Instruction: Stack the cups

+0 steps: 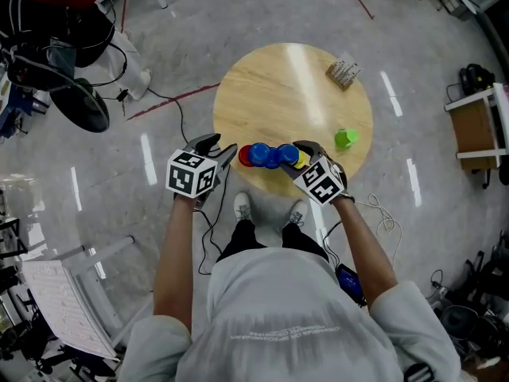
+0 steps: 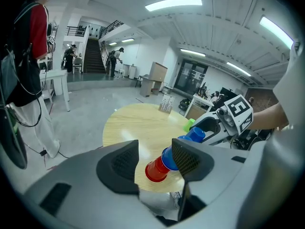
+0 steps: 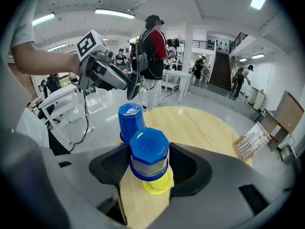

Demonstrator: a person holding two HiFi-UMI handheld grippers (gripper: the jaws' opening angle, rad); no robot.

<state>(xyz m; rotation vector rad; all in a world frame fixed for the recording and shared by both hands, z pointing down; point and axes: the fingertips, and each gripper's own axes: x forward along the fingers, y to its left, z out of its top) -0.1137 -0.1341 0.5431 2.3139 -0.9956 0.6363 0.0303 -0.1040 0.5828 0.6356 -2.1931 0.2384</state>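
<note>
Polished grey floor (image 1: pixel 398 22) is seen all round a circular wooden table (image 1: pixel 270 94), and the work is gathered at the table's near edge. At that edge, toward the right, the right gripper (image 1: pixel 296 156) is clenched on a blue cup (image 3: pixel 149 151), with both pads pressed to its sides. The cup is inverted, base uppermost, and a yellow cup (image 3: pixel 157 184) is nested inside it, so that only the yellow rim is shown below. Whether this pair is resting on the table or lifted just clear of it cannot be told. The outer cup is probably gripped so that both may be carried as one.

Just left of it along the same edge, a second blue cup (image 2: pixel 169 158) is seated over a red cup (image 2: pixel 155 171), likewise inverted. The left gripper (image 1: pixel 223 146) is held beside this pair at the table's near-left edge, its jaws spread wide with nothing caught between them. It seems placed to steady or take that pair.

Four cups are thus judged paired, the two pairs not yet joined. Farther in, toward the table's right rim, a green cup (image 1: pixel 345 139) is left alone, well apart. Near the table's far rim a small grey object (image 1: pixel 343 72) is lying. Beyond the table, a person (image 3: pixel 153 46) in a red top is seen standing.
</note>
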